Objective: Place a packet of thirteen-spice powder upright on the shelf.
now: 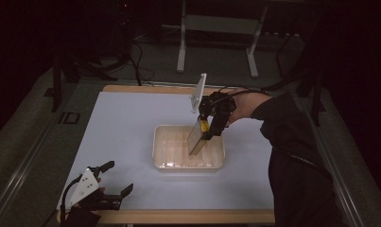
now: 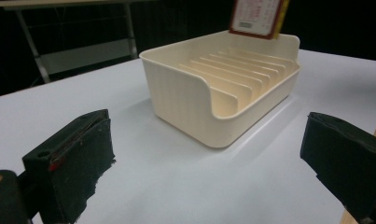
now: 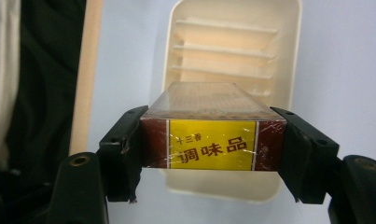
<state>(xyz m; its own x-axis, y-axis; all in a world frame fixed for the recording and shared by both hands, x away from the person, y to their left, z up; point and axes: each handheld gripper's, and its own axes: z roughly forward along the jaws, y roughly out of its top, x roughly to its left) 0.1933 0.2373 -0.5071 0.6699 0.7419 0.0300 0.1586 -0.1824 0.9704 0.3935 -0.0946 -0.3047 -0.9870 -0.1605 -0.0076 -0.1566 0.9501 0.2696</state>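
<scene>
Patience pays here — with the right gripper [image 1: 203, 135] clamped on the seasoning box [image 3: 212, 125] over the cream slotted rack [image 1: 162, 142] mid-worktop, keep it upright, line its edge with one slot, then lower gently — left gripper [image 1: 118, 177] idles wide open at the near left.

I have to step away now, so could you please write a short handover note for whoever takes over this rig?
Right gripper: shut on the seasoning box, held above the cream slotted tray, lower end near the slots.
Left gripper: open, holding nothing, near the front left of the table.
Tray: mid-table; the slots that can be seen hold nothing.
Done: box picked up and brought over the tray.
Left: probably lower the box into a slot and release it.
</scene>
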